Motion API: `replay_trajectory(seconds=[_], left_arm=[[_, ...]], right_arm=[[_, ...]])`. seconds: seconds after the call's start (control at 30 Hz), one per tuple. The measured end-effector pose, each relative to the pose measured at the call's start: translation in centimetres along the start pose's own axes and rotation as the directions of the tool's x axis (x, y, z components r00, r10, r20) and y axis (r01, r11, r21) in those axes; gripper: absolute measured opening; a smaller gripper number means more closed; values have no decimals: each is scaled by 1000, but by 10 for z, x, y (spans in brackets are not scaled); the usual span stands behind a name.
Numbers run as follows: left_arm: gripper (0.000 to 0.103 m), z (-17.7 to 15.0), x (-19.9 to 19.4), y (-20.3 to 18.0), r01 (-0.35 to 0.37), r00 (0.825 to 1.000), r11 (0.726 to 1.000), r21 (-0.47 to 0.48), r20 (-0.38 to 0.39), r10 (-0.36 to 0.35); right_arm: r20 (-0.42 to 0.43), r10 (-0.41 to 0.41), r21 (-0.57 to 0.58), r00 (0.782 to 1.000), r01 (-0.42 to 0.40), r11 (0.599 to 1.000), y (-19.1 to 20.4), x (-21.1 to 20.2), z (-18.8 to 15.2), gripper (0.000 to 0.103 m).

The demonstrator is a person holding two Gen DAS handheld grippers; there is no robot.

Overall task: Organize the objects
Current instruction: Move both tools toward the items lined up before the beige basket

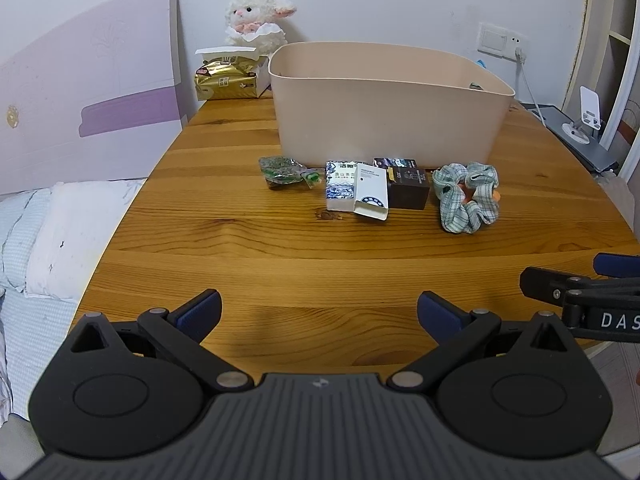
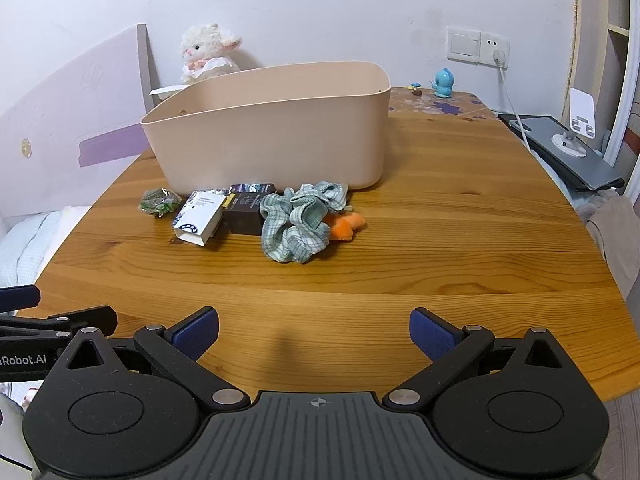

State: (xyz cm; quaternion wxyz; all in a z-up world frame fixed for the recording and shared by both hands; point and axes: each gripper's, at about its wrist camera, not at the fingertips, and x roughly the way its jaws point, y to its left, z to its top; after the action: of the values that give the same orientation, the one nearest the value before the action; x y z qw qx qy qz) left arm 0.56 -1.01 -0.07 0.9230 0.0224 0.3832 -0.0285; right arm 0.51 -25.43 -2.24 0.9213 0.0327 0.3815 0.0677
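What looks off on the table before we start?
Minor stuff only. The white box lies askew, leaning across the blue-patterned box and the dark box. The plaid cloth is crumpled over an orange item. Nothing spilled or broken. The beige bin stands upright.

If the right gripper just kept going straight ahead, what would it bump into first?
Probably the checked cloth, which lies nearly dead ahead of the open right gripper across bare table; the beige bin stands behind it. Depth is hard to judge.
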Motion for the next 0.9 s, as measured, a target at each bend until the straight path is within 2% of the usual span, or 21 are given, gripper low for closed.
replay_trajectory(seconds=[0.9], left_arm=[[103,14,12,10,-7,1000,1000,1,-11,7]], right_arm=[[-27,9,7,1000,-9,1000,5,16,12,103]])
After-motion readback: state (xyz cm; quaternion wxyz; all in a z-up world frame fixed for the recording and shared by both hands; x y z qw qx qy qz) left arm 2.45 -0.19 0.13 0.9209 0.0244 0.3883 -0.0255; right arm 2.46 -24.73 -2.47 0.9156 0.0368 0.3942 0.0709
